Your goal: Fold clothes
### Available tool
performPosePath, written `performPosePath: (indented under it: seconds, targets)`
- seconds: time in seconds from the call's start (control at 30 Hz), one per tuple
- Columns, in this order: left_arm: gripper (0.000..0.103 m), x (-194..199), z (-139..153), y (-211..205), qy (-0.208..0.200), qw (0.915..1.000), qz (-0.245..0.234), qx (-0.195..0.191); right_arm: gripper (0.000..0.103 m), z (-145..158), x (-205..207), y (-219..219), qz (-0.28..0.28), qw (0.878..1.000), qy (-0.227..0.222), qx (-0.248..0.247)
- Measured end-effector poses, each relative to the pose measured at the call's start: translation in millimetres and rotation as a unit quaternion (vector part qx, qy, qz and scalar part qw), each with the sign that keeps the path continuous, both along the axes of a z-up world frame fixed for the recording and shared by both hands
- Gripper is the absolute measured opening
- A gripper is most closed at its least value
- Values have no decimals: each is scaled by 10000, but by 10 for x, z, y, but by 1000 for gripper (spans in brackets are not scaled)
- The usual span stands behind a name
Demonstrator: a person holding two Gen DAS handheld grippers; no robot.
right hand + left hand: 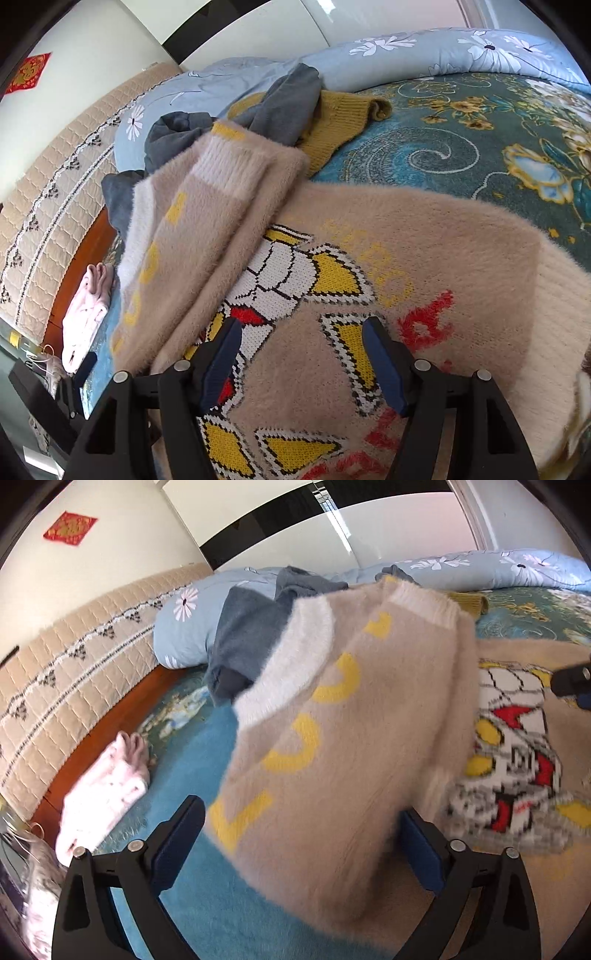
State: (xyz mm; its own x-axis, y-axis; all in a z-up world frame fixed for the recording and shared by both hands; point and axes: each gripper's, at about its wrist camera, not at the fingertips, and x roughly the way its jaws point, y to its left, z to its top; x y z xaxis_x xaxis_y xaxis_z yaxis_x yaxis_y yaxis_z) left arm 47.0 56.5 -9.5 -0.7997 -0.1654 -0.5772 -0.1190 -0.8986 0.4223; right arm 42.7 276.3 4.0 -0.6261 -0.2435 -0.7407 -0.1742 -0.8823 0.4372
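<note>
Beige sweater point(424, 236) lies on bed point(461, 147), sleeve point(332, 738) between wide left jaws; grey garment point(280, 103) and mustard knit point(343, 118) beyond it; right jaws wide, empty.

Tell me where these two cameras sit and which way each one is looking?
Left wrist view: sits on the left gripper, looks down along its fingers at the sweater's sleeve between its open jaws; the right gripper's tip shows at the right edge.
Right wrist view: sits on the right gripper, looks down at the sweater on the bed; its jaws stand open over it.
Both show the sweater, grey garment, pink cloth and headboard.
</note>
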Motion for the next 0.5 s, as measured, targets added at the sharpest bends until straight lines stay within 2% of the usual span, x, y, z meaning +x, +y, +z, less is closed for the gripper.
performPosePath:
  seconds: [0.07, 0.13, 0.17, 0.2, 0.27, 0.43, 0.5]
  targets:
    - [96, -79, 40, 68, -76, 10000, 7, -35, 72, -2, 2, 16, -9, 10000, 7, -54]
    - [95, -178, 18, 174, -188, 9991, -26, -368, 72, -4, 3, 28, -20, 9999, 11, -102]
    - [90, -226, -9, 237, -221, 9980, -58, -591, 72, -3, 2, 28, -19, 9999, 9, -109]
    - [86, -251, -28, 271, -248, 9973, -102, -681, 72, -3, 1, 28, -17, 9999, 7, -115]
    - [86, -292, -50, 292, -295, 9966, -141, -752, 73, -1, -2, 28, 0, 9999, 3, -120]
    - [87, -322, -41, 85, -463, 9989, 102, 65, 74, 1, -10, 31, 12, 9999, -13, -143]
    - [87, -332, -32, 73, -505, 9985, 117, 148, 74, 2, -11, 16, 23, 9999, -14, -107]
